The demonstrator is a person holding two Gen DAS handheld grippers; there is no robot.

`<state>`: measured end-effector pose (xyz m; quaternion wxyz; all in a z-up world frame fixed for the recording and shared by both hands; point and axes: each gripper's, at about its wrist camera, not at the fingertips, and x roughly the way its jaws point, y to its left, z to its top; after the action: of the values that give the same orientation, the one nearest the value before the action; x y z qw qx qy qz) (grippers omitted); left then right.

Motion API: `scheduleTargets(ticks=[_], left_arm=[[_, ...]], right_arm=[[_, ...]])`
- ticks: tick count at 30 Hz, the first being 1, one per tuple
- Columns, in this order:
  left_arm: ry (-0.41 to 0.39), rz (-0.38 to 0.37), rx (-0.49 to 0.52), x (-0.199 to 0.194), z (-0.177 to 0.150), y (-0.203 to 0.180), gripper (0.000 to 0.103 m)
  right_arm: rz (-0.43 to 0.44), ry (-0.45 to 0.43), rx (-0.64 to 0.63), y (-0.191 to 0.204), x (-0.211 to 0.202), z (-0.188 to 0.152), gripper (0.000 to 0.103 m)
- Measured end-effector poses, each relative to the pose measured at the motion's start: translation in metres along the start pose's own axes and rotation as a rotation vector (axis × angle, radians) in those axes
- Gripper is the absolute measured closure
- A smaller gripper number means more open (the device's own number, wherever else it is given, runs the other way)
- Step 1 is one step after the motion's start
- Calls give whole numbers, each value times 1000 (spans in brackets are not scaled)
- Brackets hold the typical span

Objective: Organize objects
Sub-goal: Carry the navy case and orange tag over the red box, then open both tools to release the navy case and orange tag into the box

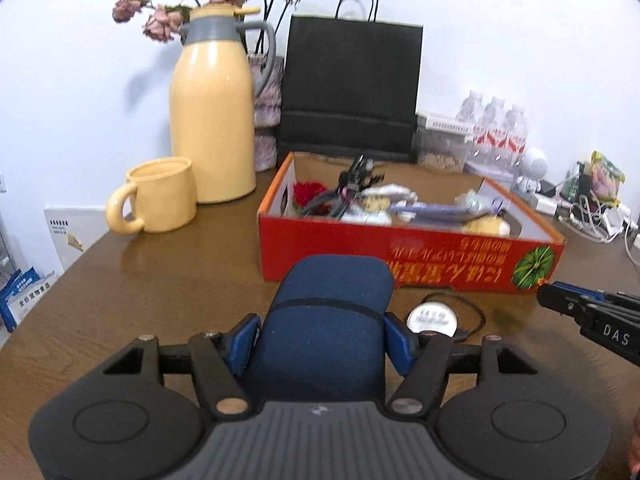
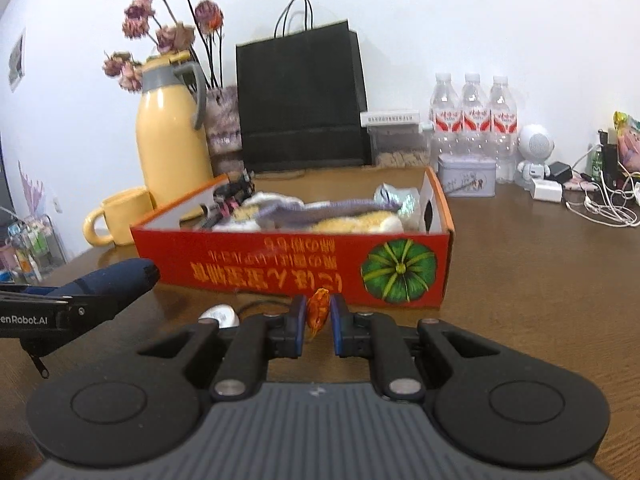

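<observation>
On the brown table, nearest: left gripper (image 1: 322, 336) clamped on a navy blue pouch (image 1: 328, 312), held just short of the box.
Right gripper (image 2: 319, 322): jaws closed on an orange wrapped candy (image 2: 318, 310), close before the box's front wall.
Between them: small round white disc with a black cord (image 1: 432, 318) lying on the table (image 1: 160, 288).
Middle: open red cardboard box (image 2: 292, 268), holding socks and cables.
Far left: yellow mug (image 1: 160, 196), yellow thermos jug (image 1: 212, 112).
Back wall: black paper bag (image 2: 300, 100), water bottles (image 2: 472, 116).
</observation>
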<state>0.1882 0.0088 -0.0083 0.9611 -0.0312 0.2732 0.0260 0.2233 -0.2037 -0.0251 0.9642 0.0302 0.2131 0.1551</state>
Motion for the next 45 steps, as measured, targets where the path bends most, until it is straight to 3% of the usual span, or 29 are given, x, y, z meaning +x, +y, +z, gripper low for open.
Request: scheduleTargets(ticks=[8,17,33,34,35,36,37,38,41,45], left_arm=[[-72,-34,15,0,51,-21,39],[-110,-51,32,50,106,-56,39],[-115,-21,79,133,142,-74,36],[-114,-15,81,137,142,-74,35],[-117,-6,81,140,142,-74,28],[-122,13,83,142,142,-74,10],[-131,27,83,142,142,-74,3],[-152,33,80,141,142,-72,0],[-177,44,64,139,143,-68,0],[-161,44,43,142,145,-62,0]], right_arm=[[27,-67,-22,-4,4,35,89],[45,-111,-67,-4,47,77,89],[40,-59,-97,-23,125,98,88],[41,-47,-103,-23,129,99,85],[41,-37,-110,-23,133,99,81],[33,-33,-113,-24,136,98,57],[20,-26,-117,-24,138,98,24],[8,-24,-124,-24,140,97,13],[-16,-38,-139,-25,139,96,0],[-18,-35,-119,-29,139,96,0]])
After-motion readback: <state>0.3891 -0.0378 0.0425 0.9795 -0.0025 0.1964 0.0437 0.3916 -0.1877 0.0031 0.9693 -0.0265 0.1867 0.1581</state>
